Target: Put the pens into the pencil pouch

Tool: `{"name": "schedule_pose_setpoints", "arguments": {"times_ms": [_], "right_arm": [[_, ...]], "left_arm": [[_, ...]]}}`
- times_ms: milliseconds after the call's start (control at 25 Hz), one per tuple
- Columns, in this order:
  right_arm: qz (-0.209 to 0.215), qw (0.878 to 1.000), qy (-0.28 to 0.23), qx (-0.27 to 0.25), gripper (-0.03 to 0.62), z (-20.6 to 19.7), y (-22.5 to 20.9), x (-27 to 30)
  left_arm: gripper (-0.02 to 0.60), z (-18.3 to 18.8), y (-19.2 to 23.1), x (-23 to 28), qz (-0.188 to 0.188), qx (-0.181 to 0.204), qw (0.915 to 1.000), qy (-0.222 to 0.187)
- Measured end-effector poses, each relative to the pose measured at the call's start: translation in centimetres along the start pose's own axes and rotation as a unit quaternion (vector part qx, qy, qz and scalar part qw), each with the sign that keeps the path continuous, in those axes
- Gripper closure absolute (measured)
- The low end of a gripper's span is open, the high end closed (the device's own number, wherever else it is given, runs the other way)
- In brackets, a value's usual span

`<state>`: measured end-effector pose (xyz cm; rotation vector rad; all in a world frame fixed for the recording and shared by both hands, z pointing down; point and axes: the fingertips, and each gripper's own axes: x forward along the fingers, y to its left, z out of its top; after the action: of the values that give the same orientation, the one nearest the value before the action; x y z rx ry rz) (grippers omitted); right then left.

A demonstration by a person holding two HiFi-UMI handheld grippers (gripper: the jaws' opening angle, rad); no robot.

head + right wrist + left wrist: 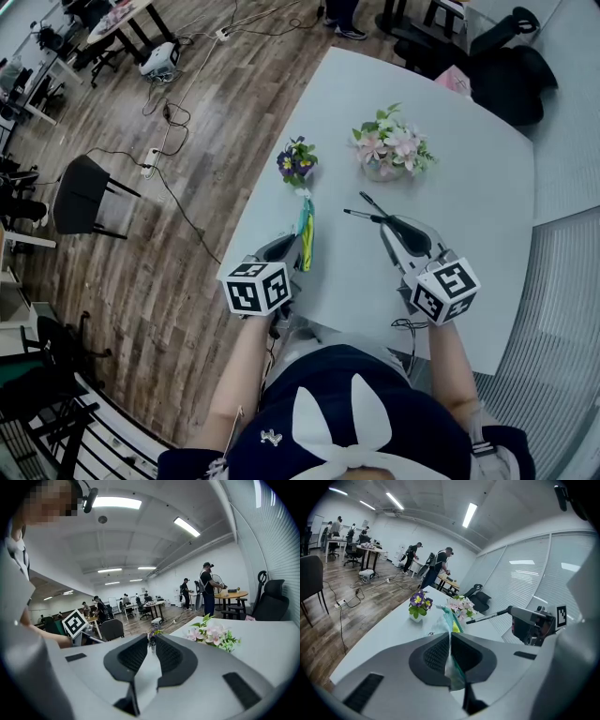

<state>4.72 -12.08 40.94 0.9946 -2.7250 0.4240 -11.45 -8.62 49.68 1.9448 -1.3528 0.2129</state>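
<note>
Teal pencil pouch [306, 225]: clamped in left tongs [293, 243]. Black pens [361, 215]: gripped by right tongs [390, 223], over tabletop [487, 187].

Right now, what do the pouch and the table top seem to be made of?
The pouch looks like thin soft fabric or plastic sheet, pale with teal and yellow trim: it hangs limp and creased. The table top seems hard laminate or painted board, pale grey: flat, even, with a soft sheen.
</note>
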Motion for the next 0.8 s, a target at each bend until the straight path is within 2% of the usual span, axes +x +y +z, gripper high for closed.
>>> {"name": "schedule_pose_setpoints", "arguments": {"times_ms": [800], "right_arm": [[0.051,0.998,-0.027,-0.009,0.533,3.2,3.5,-0.7]], "left_arm": [[0.551,-0.8,-0.2,0.2,0.003,0.001,1.0,0.008]]}}
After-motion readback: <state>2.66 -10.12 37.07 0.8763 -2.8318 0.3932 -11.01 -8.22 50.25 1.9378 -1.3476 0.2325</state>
